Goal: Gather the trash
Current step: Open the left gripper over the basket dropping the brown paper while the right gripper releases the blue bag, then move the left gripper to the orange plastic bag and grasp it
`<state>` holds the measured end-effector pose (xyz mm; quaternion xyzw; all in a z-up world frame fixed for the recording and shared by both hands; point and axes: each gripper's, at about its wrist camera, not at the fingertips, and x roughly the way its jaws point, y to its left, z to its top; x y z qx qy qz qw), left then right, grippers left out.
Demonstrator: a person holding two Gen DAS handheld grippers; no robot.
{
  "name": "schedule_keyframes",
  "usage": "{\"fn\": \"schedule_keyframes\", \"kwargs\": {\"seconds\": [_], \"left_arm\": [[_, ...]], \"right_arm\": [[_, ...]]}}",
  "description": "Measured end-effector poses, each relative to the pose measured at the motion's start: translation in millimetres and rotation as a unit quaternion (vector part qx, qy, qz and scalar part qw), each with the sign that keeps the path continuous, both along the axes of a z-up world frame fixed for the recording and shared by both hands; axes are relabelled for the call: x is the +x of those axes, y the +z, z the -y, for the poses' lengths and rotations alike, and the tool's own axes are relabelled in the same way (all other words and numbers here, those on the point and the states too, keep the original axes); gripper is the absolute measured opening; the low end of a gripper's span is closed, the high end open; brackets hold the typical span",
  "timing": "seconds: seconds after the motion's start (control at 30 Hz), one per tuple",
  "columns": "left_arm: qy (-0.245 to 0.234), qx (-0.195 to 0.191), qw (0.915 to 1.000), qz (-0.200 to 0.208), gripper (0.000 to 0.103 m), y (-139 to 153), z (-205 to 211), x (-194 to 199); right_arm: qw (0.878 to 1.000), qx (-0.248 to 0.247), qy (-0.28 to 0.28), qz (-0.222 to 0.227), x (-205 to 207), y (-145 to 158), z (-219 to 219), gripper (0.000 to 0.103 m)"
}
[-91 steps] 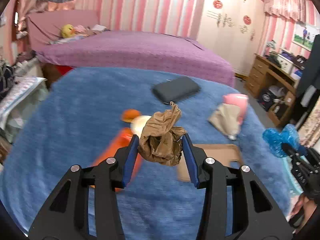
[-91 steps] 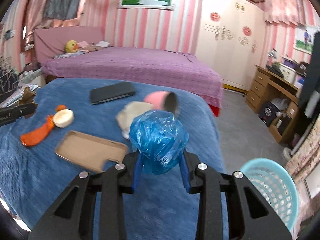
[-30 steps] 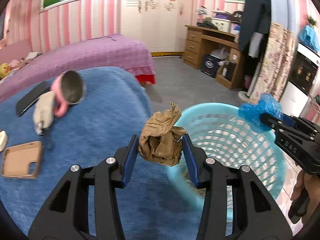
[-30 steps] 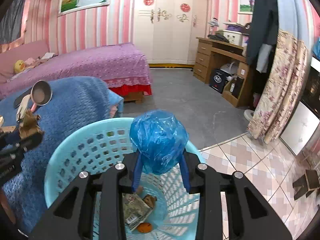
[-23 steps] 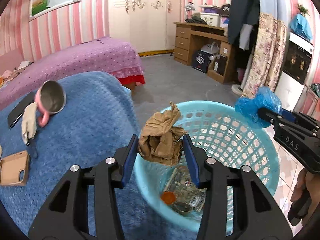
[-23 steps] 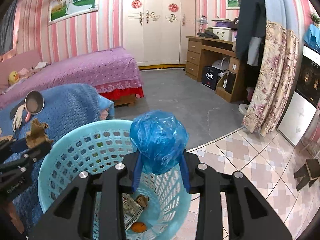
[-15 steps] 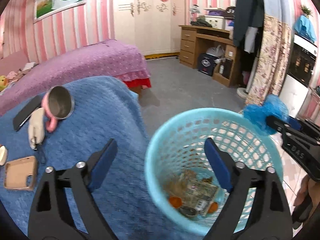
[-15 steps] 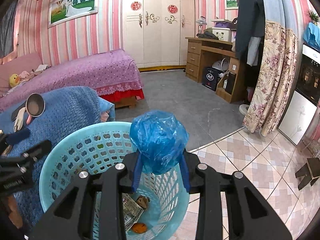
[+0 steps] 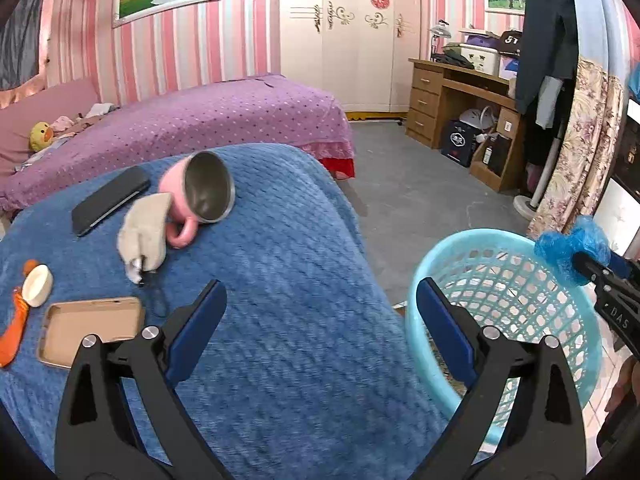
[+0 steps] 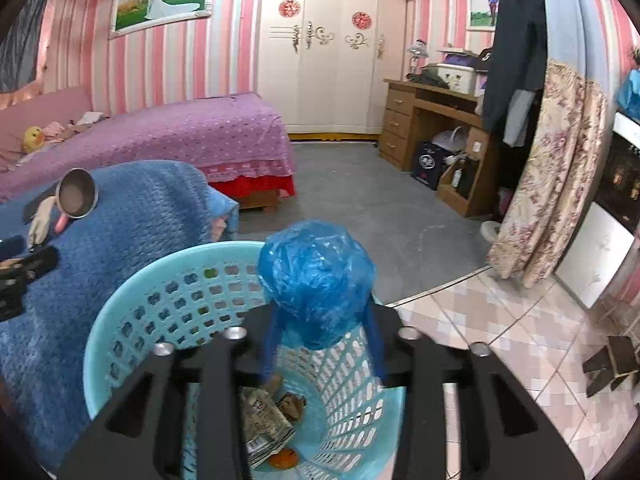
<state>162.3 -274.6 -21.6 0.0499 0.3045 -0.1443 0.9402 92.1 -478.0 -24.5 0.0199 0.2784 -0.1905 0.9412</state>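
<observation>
My left gripper [image 9: 320,284] hangs over the blue blanket's edge, just left of the light blue basket [image 9: 480,240]. Its jaws are opening wide with nothing between them. My right gripper [image 10: 322,336] is above the basket [image 10: 120,320], its jaws opening. The crumpled blue plastic bag [image 10: 316,280] still sits between the fingers and touches both. In the left wrist view that bag [image 9: 568,246] shows at the tip of the right gripper [image 9: 600,276] over the basket's far rim. At the basket's bottom lie brown crumpled paper [image 10: 290,402], a printed wrapper [image 10: 260,424] and an orange piece [image 10: 282,458].
On the blue blanket [image 9: 280,280] lie a pink mug [image 9: 188,196], a beige cloth [image 9: 144,232], a black phone [image 9: 108,200], a tan phone case [image 9: 92,328], a white lid [image 9: 38,286] and an orange item [image 9: 12,336]. A purple bed stands behind, a wooden desk [image 9: 460,92] to the right.
The left jaws opened and the brown paper dropped into the basket. The left gripper then swung left, back over the blanket. The right fingers spread slightly, the blue bag still between them.
</observation>
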Motion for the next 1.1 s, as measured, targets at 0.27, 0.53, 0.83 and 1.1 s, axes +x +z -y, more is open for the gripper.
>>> {"fn": "schedule_keyframes", "kwargs": {"seconds": [0.27, 0.53, 0.83, 1.1], "left_arm": [[0.018, 0.004, 0.9998, 0.007, 0.096, 10.3, -31.7, -2.6], [0.051, 0.014, 0.9985, 0.015, 0.097, 25.0, -80.2, 0.0], [0.116, 0.027, 0.9928, 0.014, 0.097, 28.2, -171.4, 4.3], [0.179, 0.021, 0.9830, -0.036, 0.097, 7.1, -267.4, 26.5]], "right_arm": [[0.999, 0.007, -0.029, 0.014, 2.3, 9.1, -6.0, 0.089], [0.999, 0.001, -0.020, 0.026, 16.8, 15.8, -35.2, 0.095], [0.999, 0.004, 0.025, 0.020, 38.1, 14.5, -77.8, 0.095], [0.998, -0.020, 0.061, 0.002, 57.5, 9.7, -123.9, 0.095]]}}
